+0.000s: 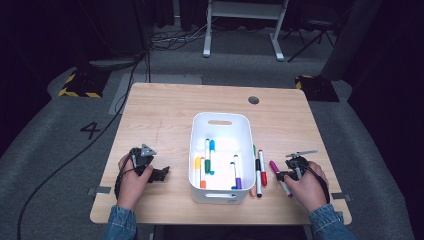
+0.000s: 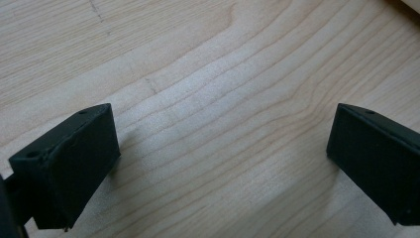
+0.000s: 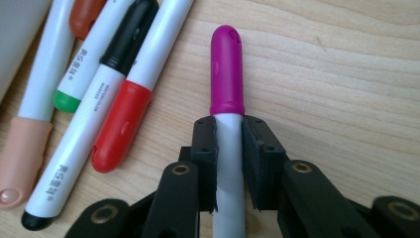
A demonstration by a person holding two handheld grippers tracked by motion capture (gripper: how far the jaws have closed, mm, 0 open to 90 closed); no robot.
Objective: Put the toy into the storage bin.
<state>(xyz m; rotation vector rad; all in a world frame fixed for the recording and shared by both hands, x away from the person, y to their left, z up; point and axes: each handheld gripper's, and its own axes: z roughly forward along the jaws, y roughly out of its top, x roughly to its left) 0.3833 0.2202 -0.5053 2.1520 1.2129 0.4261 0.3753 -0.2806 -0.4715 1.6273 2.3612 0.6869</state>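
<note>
While the left gripper [image 1: 161, 173] rests on the bare worktop [image 1: 160, 115] with jaws spread and empty, the right gripper [image 3: 229, 148] is clenched on the purple-capped marker [image 3: 227, 74], lying just right of the white bin [image 1: 220, 192]. Light, rigid and smooth, it could swivel; the barrel just below the cap seems a sound hold.

Both my sleeves are blue denim, cuffs at the wrists: left sleeve [image 1: 120, 222], right sleeve [image 1: 327, 220]. My left gripper [image 1: 150, 170] is black, topped by a grey three-cornered plate [image 1: 146, 150]; a black cable [image 1: 119, 176] loops round the hand. Its jaws are blunt black blocks, matte, each with a small hole on top. My right gripper [image 3: 229, 148] is black too: ribbed pads [image 3: 207, 163], small dark screws, brass-ringed pivots [image 3: 181, 169] on the link arms.
</note>
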